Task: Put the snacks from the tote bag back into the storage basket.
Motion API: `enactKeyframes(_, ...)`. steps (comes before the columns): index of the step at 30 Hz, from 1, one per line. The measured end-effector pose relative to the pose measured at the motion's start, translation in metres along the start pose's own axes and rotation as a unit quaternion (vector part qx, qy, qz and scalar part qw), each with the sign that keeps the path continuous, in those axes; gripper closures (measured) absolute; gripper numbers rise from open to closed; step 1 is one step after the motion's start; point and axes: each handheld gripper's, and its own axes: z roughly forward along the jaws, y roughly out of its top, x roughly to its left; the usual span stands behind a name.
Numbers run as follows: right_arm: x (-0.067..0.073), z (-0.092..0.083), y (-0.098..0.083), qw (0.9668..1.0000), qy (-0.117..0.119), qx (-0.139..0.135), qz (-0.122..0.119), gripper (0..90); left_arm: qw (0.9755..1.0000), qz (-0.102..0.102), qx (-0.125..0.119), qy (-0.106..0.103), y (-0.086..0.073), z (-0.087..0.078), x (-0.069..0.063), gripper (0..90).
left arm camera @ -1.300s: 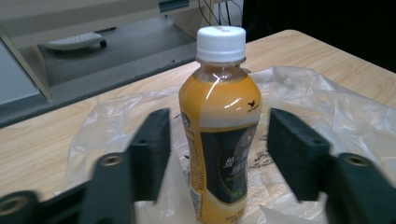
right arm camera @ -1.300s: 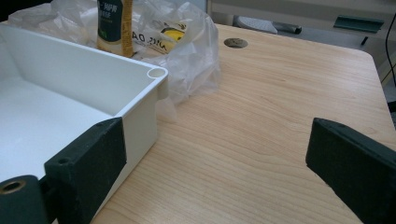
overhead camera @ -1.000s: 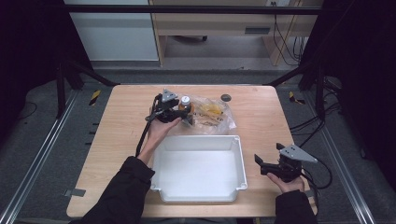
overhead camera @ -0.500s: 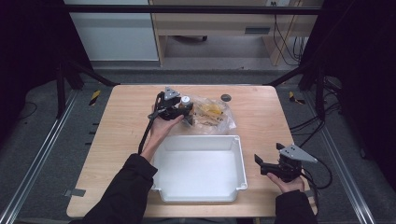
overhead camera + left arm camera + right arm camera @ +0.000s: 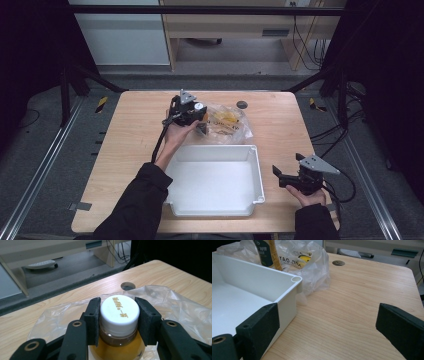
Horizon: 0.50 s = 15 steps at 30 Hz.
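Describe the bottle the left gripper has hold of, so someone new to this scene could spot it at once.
Behind the white tray on the wooden table lies a crumpled clear plastic bag. At its left edge the left gripper is shut on the bottle: upright, white screw cap with gold lettering, amber-yellow liquid inside.

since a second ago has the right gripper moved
No. The right gripper sits at the same spot beside the white bin's right wall, fingers open.
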Motion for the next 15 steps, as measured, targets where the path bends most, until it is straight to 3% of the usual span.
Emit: enactKeyframes(15,-0.0001,0.0001,-0.0001,1.0000,0.000,0.000,-0.001,5.5,0.9998,-0.015,0.008,0.013,0.0027,-0.0022,-0.0006,58.5)
